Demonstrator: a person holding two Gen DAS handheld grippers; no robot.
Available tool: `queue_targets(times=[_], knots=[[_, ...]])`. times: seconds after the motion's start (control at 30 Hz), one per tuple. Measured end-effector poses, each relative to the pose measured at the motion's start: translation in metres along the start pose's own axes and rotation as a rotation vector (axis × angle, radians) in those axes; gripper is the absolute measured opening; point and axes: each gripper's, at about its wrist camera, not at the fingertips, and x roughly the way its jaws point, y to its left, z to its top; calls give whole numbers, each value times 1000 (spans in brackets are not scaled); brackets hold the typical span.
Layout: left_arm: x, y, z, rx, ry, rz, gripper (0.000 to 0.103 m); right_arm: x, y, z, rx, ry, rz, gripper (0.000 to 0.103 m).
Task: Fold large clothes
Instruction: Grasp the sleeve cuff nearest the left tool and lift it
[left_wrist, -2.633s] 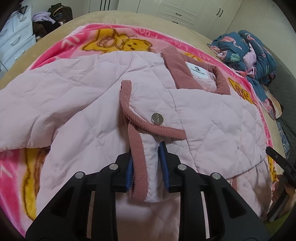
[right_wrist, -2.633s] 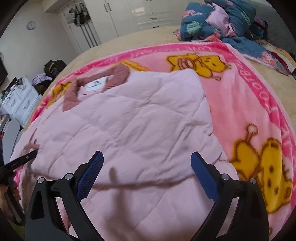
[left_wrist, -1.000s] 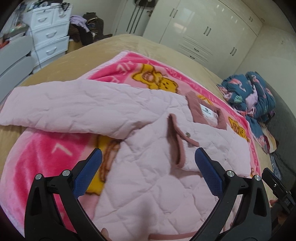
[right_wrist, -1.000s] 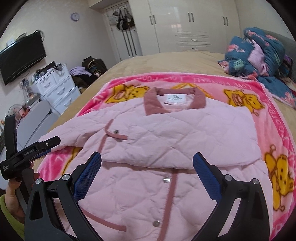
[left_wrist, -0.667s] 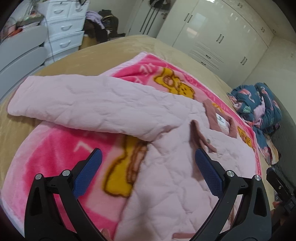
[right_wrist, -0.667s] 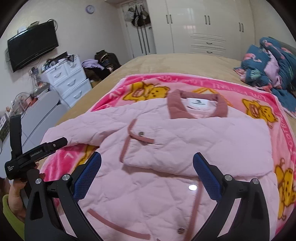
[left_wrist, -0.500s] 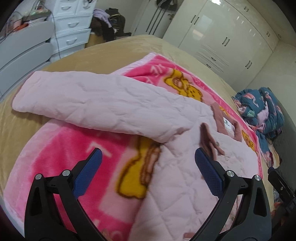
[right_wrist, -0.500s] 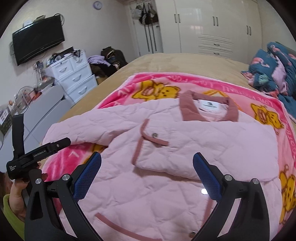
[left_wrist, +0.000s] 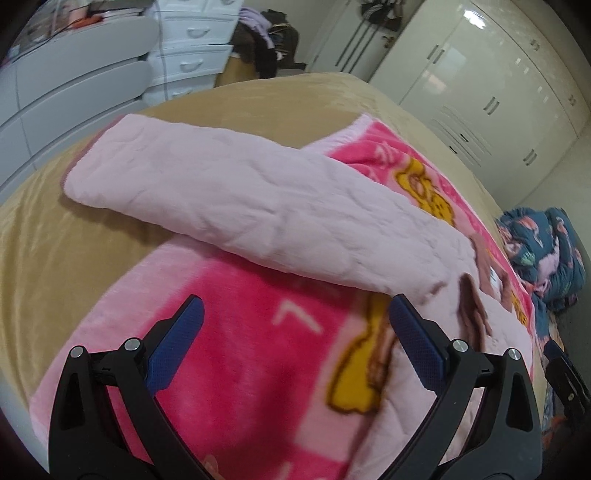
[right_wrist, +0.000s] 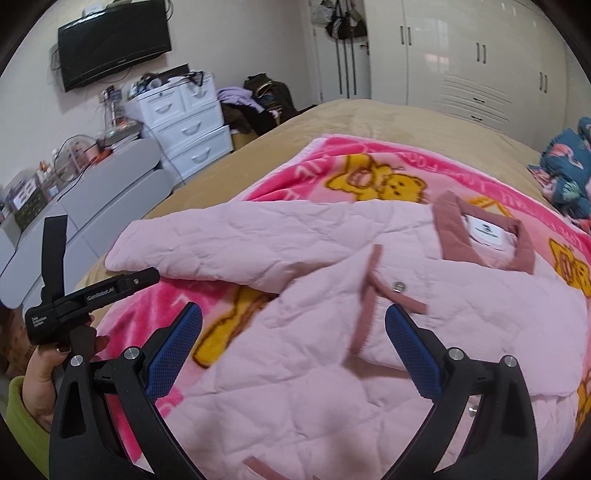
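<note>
The left gripper (left_wrist: 293, 330) is hanging with its blue-padded fingers (left_wrist: 175, 345) spread wide, gripping nothing; the right gripper (right_wrist: 293, 334) is likewise gaping, empty; a hand (right_wrist: 44, 373) in a green sleeve is clutching the left gripper's handle.

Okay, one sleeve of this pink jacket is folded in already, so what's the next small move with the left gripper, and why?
Probably reach the left gripper forward to the cuff end of the outstretched sleeve and close on it. That sleeve lies flat across the blanket and out onto the bed, while the other one is folded across the jacket. Both grippers are open and empty, and the left one faces that sleeve.
</note>
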Motion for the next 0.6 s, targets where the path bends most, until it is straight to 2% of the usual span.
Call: queue_targets(times=[0.27,0.33,0.5,0.6], knots=[[16,36,10,-65,22,38,94,22,27,4,-46,26,26,99],[22,49,15,-103,30,28,94,25,31,3,-54,34,33,99],[35,74,29,-171,21,45,94,30,30,-2,-52,48,30,99],[41,91,42,-214,-4,88,94,31,22,-5,-39,54,18,99]])
